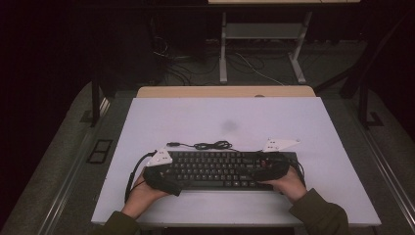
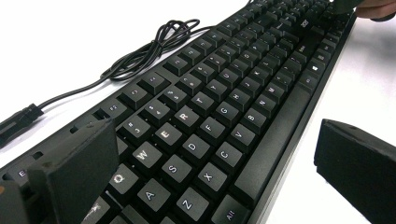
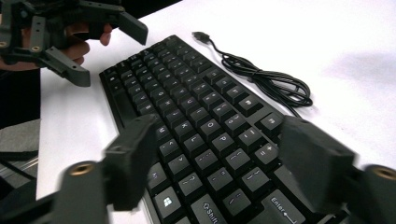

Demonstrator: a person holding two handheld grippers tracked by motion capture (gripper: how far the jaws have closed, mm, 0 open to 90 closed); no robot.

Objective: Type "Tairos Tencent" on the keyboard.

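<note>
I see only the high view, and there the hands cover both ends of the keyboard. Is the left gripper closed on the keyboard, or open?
Observer: Open. In the left gripper view the left gripper has one jaw at the Q key corner of the keyboard and the other in front of the front edge, apart from it.
Operator: And the right gripper?
Observer: The right gripper is open too. Its jaws straddle the end with the Enter key, and I see no pad pressing.
Operator: Is the cable connected to something?
Observer: No. The plug of the cable lies free on the white table.
</note>
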